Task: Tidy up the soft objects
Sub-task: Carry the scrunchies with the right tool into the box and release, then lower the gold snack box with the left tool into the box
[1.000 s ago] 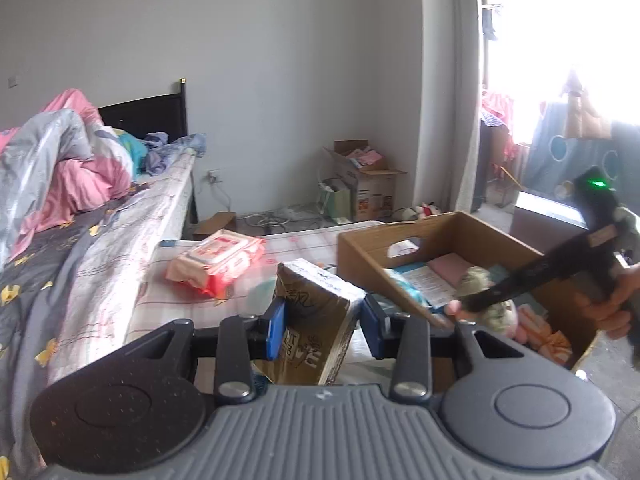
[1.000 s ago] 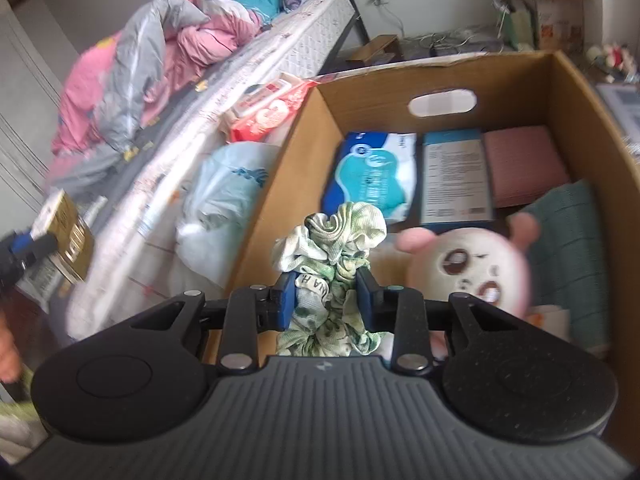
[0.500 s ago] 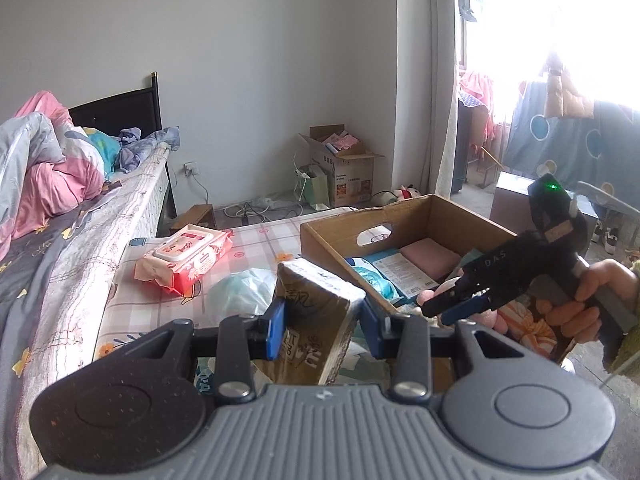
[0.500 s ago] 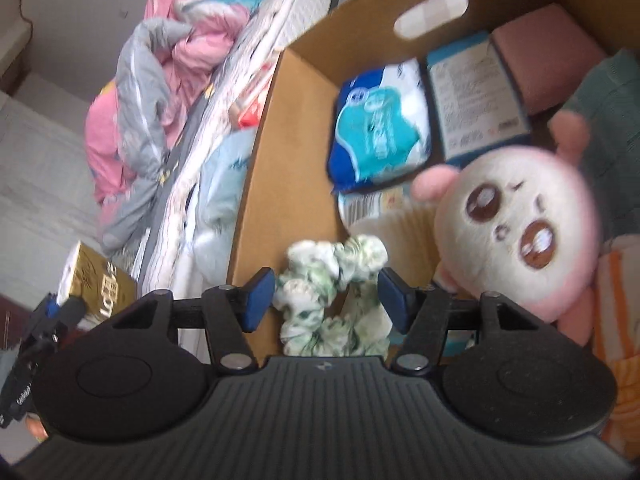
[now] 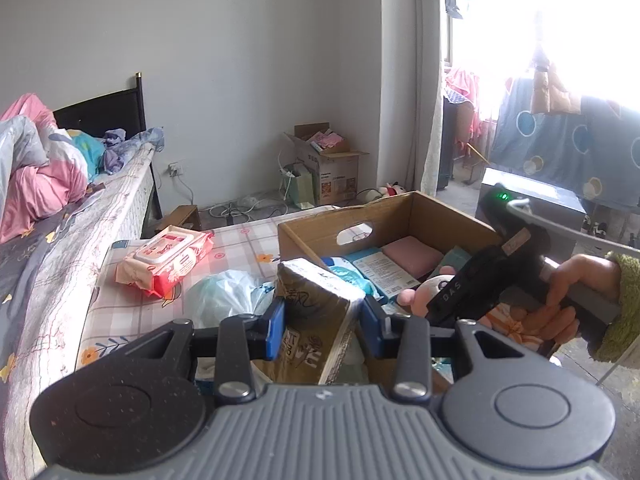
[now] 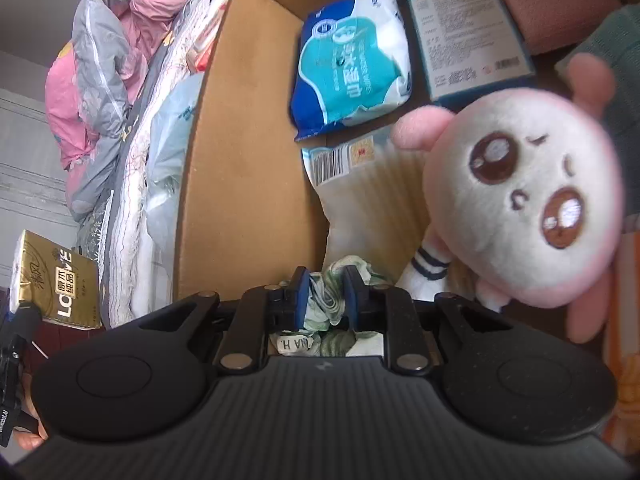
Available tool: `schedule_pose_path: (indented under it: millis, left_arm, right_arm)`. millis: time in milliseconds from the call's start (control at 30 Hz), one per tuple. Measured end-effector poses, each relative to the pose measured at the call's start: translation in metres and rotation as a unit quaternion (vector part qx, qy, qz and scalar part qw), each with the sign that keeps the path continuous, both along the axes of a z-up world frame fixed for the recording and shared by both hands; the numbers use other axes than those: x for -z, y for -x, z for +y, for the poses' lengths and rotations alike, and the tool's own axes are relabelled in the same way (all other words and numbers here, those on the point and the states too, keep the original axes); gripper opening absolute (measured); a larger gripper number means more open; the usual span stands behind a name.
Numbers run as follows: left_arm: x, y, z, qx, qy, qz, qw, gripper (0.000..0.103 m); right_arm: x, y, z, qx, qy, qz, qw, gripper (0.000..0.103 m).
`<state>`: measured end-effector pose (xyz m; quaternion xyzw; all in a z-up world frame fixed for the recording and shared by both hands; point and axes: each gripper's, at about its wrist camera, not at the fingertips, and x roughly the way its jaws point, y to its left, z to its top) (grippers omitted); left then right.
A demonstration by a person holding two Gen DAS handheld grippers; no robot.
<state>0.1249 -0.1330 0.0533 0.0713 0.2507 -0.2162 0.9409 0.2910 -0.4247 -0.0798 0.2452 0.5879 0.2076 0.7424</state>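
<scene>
My left gripper [image 5: 322, 326] is shut on a gold tissue pack [image 5: 316, 320], held above the bed beside the cardboard box [image 5: 320, 236]; the pack also shows in the right wrist view [image 6: 56, 280]. My right gripper [image 6: 325, 298] is down inside the box [image 6: 236, 160], its jaws closed around a green-and-white floral scrunchie [image 6: 332, 292] near the box's near left corner. A pink-and-white plush toy [image 6: 524, 196] lies just right of it. The right gripper also shows from the left wrist view [image 5: 480, 284].
In the box lie a blue-white wipes pack [image 6: 352, 64], a blue booklet [image 6: 468, 28], a pink pad [image 6: 552, 0] and green cloth [image 6: 616, 48]. On the bed lie a red wet-wipes pack [image 5: 164, 260] and a pale plastic bag [image 5: 224, 300]. A rumpled duvet [image 5: 36, 176] lies left.
My right gripper opened, dropped deeper into the box and closed on the scrunchie again. My left gripper swung slightly, still holding the gold pack.
</scene>
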Motion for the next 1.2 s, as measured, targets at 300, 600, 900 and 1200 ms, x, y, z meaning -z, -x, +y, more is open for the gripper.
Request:
schedule_pose_path:
  millis: [300,600,900,1200]
  left_arm:
    - [0.004,-0.009,-0.059,0.107,-0.006,0.009,0.9942,0.041]
    - [0.055,-0.038,-0.168,0.195,-0.098,0.094,0.9714,0.045]
    - [0.065,-0.043,-0.164,0.183,-0.062,0.139,0.9712,0.064]
    - [0.026,-0.029,-0.097,0.112,-0.006,0.098,0.9888,0.069]
  right_arm:
    - [-0.078,0.076,-0.074,0.112,-0.051,-0.137,0.983,0.028]
    - [-0.094,0.169,-0.135,0.216,-0.07,-0.184,0.956,0.034]
    - [-0.079,0.21,-0.153,0.261,-0.075,-0.186,0.944,0.042]
    - [-0.08,0.188,-0.135,0.241,-0.076,-0.185,0.95,0.044]
